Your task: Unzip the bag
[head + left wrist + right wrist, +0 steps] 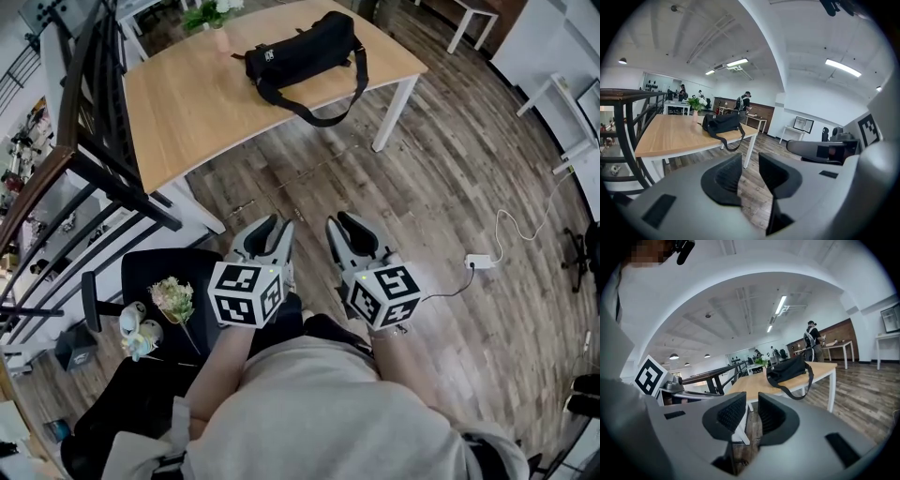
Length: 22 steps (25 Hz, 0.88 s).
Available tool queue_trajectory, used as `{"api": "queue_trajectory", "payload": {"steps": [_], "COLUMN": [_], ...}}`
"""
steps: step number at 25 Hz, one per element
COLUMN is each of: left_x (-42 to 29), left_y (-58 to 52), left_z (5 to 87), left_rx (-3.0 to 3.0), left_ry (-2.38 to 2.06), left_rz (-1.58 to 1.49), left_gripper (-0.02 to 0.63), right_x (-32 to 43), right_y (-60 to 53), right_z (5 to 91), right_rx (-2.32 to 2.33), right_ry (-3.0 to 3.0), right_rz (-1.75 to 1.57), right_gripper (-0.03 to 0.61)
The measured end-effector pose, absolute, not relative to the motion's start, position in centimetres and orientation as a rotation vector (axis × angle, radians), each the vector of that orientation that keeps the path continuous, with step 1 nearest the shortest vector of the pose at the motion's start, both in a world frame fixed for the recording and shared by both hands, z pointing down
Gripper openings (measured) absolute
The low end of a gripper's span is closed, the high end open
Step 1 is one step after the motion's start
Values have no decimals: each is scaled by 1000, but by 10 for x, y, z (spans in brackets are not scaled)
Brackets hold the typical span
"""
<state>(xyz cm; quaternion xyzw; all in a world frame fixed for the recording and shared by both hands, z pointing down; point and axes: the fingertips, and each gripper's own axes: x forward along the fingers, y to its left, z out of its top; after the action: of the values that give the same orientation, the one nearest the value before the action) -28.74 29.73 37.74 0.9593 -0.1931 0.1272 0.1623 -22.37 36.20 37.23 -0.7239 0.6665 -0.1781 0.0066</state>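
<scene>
A black duffel bag [306, 49] lies on the far side of a light wooden table [206, 94], its shoulder strap [323, 105] hanging over the near edge. The bag [722, 123] also shows far ahead in the left gripper view, and the bag [787, 368] likewise in the right gripper view. My left gripper [276, 227] and right gripper [339, 227] are held side by side over the floor, well short of the table. Each has a narrow gap between its pads with nothing in it.
A dark metal railing [84, 178] runs along the left. A black chair [155, 272] with a small flower bunch [173, 298] stands below the left gripper. A white power adapter and cable [480, 260] lie on the wooden floor at the right. People stand at distant desks [743, 102].
</scene>
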Motion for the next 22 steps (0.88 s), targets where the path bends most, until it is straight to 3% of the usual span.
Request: {"api": "queue_trajectory", "payload": {"steps": [7, 22], "left_x": [-258, -167], "left_y": [249, 89], "left_z": [389, 369], "left_rx": [2711, 2753], "left_ry": [-527, -451], "left_rz": [345, 300], "left_gripper": [106, 104], "right_x": [-195, -116], "right_y": [324, 153], "right_z": [387, 373], "right_rx": [-2291, -2341], "right_ry": [2087, 2129], "right_rz": [-608, -558], "right_gripper": [104, 106]}}
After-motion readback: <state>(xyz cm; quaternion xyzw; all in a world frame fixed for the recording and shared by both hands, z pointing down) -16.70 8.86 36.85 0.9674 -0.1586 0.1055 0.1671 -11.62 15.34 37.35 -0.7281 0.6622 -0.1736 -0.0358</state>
